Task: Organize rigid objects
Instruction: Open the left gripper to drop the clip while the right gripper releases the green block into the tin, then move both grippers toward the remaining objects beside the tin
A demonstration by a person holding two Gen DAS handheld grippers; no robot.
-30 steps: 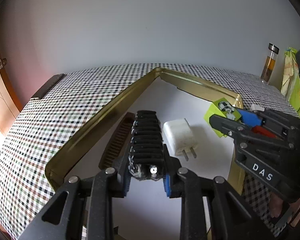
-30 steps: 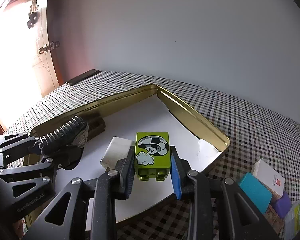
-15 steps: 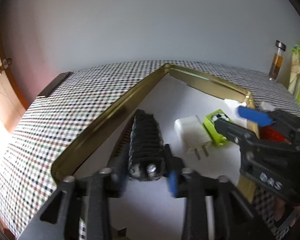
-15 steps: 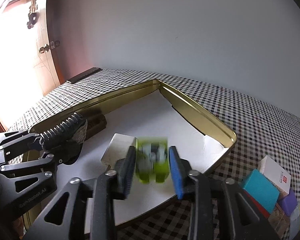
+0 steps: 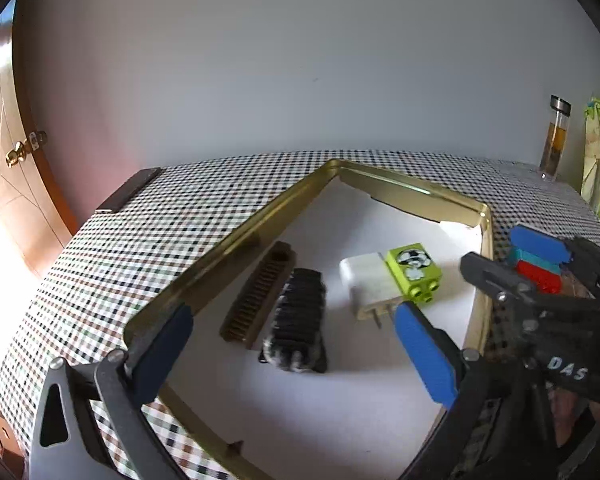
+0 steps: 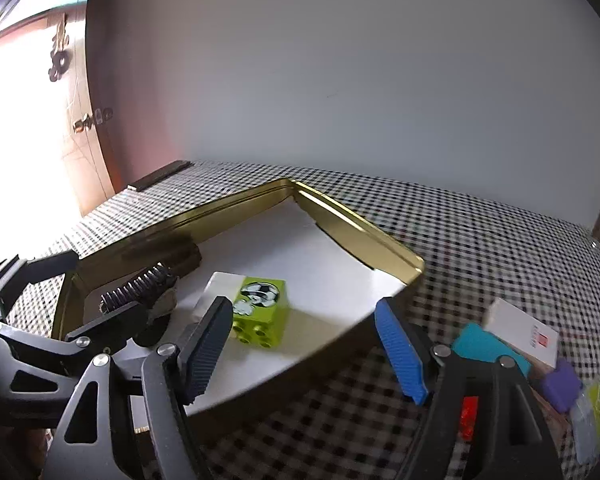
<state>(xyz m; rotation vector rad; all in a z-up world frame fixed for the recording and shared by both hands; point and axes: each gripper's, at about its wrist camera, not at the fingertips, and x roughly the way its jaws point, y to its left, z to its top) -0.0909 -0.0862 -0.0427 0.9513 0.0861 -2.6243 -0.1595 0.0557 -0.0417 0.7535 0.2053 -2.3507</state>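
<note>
In the gold tray [image 5: 236,240] on the checked tablecloth [image 5: 148,232], four things lie loose.
Left wrist view: the left gripper [image 5: 292,344] is opening wide around the black ribbed piece [image 5: 298,316] without touching it; a brown comb [image 5: 260,296] lies beside, the white charger [image 5: 366,284] touches the green block [image 5: 414,272]. Right wrist view: the right gripper [image 6: 304,348], opening and empty, stands near the green block [image 6: 262,312]; small boxes [image 6: 512,340] lie off the tray.

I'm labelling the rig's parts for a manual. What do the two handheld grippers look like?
Both are black angular plastic frames with silver rivets and ribbed blue finger pads. The left gripper carries white lettering on its side, visible from the right wrist. The right gripper is marked "DAS" in white and has a red part on one arm.
</note>
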